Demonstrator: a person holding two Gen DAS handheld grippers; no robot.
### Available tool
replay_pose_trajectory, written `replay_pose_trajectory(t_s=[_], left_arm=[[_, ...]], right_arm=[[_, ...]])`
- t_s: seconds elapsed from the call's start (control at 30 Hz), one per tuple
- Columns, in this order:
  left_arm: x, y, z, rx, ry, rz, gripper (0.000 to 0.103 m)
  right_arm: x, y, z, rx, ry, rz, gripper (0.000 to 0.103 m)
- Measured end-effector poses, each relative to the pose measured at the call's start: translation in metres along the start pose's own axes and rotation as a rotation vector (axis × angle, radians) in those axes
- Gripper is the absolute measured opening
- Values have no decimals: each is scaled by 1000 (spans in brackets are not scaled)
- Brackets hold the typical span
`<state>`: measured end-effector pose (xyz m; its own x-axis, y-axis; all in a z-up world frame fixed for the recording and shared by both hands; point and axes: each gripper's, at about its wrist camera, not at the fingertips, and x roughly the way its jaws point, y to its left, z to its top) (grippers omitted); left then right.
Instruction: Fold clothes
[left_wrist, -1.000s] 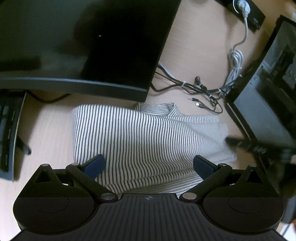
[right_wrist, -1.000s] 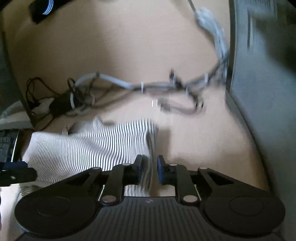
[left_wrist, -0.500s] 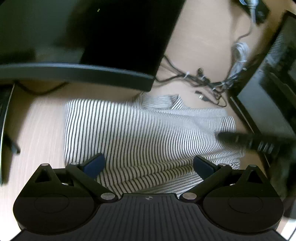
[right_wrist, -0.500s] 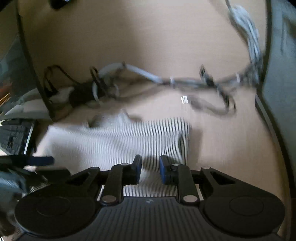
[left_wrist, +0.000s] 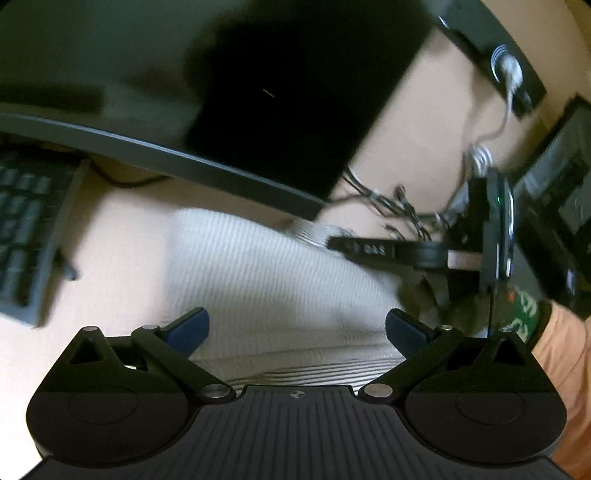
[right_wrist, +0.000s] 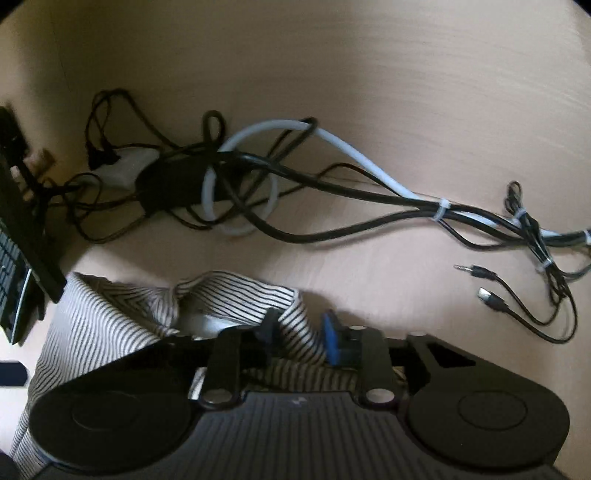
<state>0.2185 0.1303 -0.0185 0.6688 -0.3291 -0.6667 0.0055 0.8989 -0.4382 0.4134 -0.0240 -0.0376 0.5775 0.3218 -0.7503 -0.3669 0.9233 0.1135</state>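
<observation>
I have the striped garment (right_wrist: 122, 317) lying on the desk (right_wrist: 369, 92) near its front edge, its far hem close to the cable bundle (right_wrist: 258, 177) and its left side beside the monitor (left_wrist: 258, 92). My right gripper (right_wrist: 299, 330) is clamped on a raised fold of the cloth at the garment's right side; its jaws have just been closing, and striped fabric sits pinched between the blue pads (right_wrist: 330, 338). To do this fold well, I judge that I should carry the pinched edge low and straight across toward the left side, keep it clear of the loose plugs (right_wrist: 480, 284), and let go only once the edges line up. My left gripper (left_wrist: 295, 325) hangs over the near part of the garment with its jaws wide apart, gripping nothing. Both grippers point steeply down at the desk, the right one reaching across in front of the left.
</observation>
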Motion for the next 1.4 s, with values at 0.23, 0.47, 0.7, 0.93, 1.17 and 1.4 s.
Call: replay_pose_trajectory(t_s=[0.23, 0.47, 0.7, 0.93, 1.17, 1.4], left_arm=[[-37, 35, 0, -107, -33, 30, 103], [-64, 45, 9, -159, -91, -83, 103], [-65, 4, 16, -35, -106, -131, 103], [-49, -24, 2, 183, -23, -59, 63], [-34, -5, -20, 244, 80, 21, 68], [-47, 24, -25, 155, 81, 81, 80]], right_arm=[[-93, 10, -15, 29, -136, 109, 6], [-165, 33, -102, 93, -97, 185, 6], [-160, 66, -160, 57, -23, 129, 6], [-181, 59, -165, 53, -63, 90, 6], [-238, 42, -138, 104, -242, 78, 10], [-179, 44, -160, -56, -37, -166, 21]])
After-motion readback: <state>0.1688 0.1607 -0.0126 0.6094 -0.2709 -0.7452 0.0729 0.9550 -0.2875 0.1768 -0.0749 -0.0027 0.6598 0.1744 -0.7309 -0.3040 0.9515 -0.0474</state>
